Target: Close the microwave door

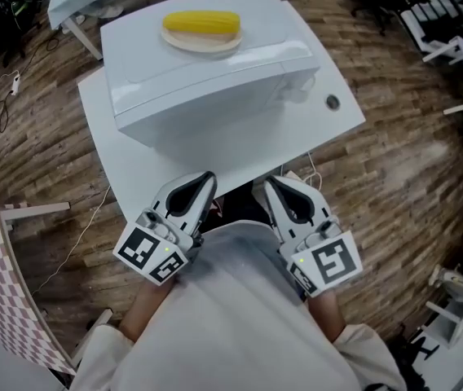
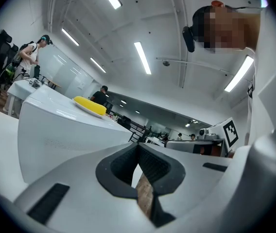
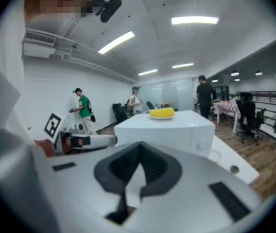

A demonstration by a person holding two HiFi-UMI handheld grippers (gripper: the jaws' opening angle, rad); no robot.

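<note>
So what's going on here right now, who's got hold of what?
A person stands at the white table with a gripper in each hand, both held back near their body and short of the microwave. The left gripper and the right gripper each have their jaws together with nothing between them. A corn cob lies on a plate on top of the microwave. No open door shows in any view.
</note>
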